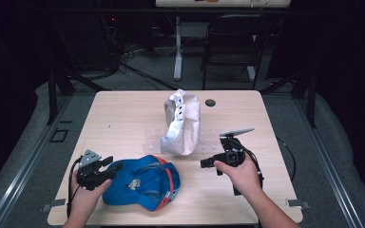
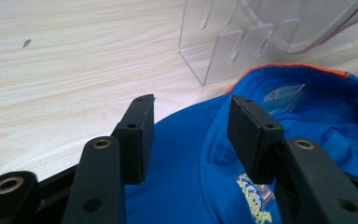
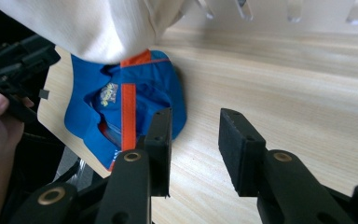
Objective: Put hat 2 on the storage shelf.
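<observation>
Blue cap (image 1: 141,188): blue fabric with an orange trim, lying upside down at the near edge of the surface (image 1: 123,114), close to our left hand; the lining and a printed label face up.
Left tongs (image 1: 115,166): we see them apart, the brim's edge lying between the two black pads in the left gripper view, with no pad pressing on the cloth yet. We judge a grasp on the brim is the step in hand.
Right tongs (image 1: 208,164): apart and holding nothing, hovering over bare wood to the right of the cap, pointing toward it.
White cap (image 1: 183,124): stands propped on a clear acrylic rack (image 2: 223,51), just behind the blue one.
Risk, thin grip: if we close the left tongs so near the brim's rim, the pads may catch only a sliver of cloth and the cap could slip out on the lift.
Risk, edge: the cap sits near the front edge of the surface; a push instead of a pinch may nudge it over.
Risk, soft crown: the floppy crown may sag or fold as we raise it, so the right tongs could grab the lining alone.
Risk, neighbours: a wide swing toward the rack may knock the white cap off its slot or shift the rack itself.
</observation>
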The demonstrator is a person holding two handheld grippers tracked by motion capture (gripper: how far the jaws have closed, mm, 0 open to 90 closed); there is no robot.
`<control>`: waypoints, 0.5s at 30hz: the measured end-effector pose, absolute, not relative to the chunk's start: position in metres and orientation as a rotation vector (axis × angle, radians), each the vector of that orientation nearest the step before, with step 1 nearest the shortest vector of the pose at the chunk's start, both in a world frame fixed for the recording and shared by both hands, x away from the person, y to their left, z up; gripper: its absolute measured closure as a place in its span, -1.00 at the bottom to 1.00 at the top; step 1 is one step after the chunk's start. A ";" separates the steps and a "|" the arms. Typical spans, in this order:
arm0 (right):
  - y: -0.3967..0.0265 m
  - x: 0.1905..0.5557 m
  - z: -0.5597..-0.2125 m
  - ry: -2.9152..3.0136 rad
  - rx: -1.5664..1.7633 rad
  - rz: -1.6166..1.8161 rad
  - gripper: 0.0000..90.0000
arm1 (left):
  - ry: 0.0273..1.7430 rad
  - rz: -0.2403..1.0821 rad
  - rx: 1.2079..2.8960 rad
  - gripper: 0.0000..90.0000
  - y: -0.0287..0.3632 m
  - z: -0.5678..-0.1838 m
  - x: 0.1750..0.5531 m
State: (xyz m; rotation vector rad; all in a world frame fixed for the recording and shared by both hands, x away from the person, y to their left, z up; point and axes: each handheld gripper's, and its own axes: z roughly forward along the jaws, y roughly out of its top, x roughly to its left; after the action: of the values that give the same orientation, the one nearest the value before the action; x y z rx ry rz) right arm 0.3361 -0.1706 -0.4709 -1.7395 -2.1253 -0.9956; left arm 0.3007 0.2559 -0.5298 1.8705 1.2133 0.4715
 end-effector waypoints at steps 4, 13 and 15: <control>-0.164 0.332 -0.488 -2.137 -1.699 -0.980 0.43 | 1.225 0.469 1.876 0.14 0.258 -0.531 0.302; -0.145 0.326 -0.517 -2.097 -1.634 -0.945 0.39 | 1.223 0.482 1.886 0.14 0.259 -0.532 0.303; -0.138 0.325 -0.520 -2.097 -1.615 -0.949 0.39 | 1.224 0.481 1.888 0.14 0.258 -0.533 0.303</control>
State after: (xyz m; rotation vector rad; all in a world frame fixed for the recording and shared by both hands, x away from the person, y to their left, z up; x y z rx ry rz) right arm 0.3254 -0.1384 -0.5203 -1.6146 -2.0973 -0.9493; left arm 0.3031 0.2580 -0.5334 1.8880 1.2236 0.4805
